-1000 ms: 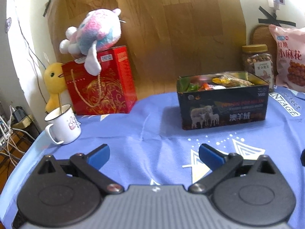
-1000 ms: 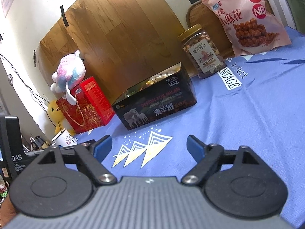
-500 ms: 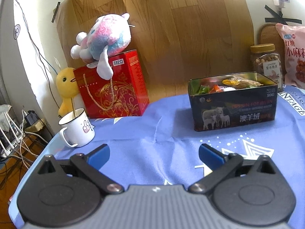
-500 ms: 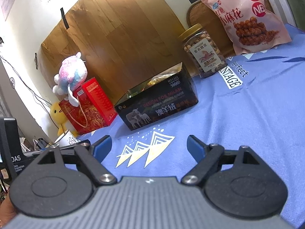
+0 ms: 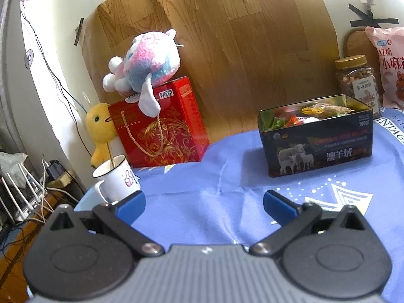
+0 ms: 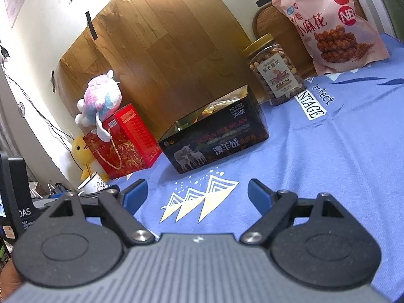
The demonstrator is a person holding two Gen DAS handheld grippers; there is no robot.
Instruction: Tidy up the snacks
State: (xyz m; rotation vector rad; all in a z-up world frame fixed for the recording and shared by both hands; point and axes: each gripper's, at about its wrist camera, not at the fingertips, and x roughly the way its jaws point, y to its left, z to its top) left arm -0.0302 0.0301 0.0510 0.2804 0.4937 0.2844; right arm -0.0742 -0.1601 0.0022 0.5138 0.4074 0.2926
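Both units idle over the desk (image 5: 202,202), blue cloth on top. Left hand-held gripper (image 5: 204,205): jaws spread wide, nothing between them. Right hand-held gripper (image 6: 197,194): same, wide apart and empty.

Snacks sit in the black tin (image 5: 318,149), lid off, mid-desk ahead of both grippers. Wrapped pieces show above the rim: green, orange and a yellowish packet (image 5: 325,108). Tin front reads "DESIGN FOR MILAN", "澳羊绒", corner "NO.L102 3800D", with a sheep picture.

Behind the tin, right side: clear nut jar (image 6: 275,73) with gold lid, label "紫衣腰果", rest too small to read. Just beside it the pink bag (image 6: 335,22) leans upright against a round woven board (image 6: 267,22); it reads "红糖 小麻花" with an "NB" badge.

Cloth print: "perfect" and "NTAGE" (first letters hidden by the jar), plus white-yellow triangle graphics (image 6: 199,202) near the right gripper.

Left side: red gift box (image 5: 161,128) with gold ornament and cord handle; pink-blue plush (image 5: 146,60) on top, one limb hanging over the front. Yellow duck plush (image 5: 99,131) touching the box's left edge. White enamel mug (image 5: 117,179) with a stick in it, at the desk edge just past the left gripper's left finger.

Wood-grain sheet taped to the wall behind. Routers and cables (image 5: 20,189) off the desk at far left.

Path from either gripper to the tin is bare cloth.
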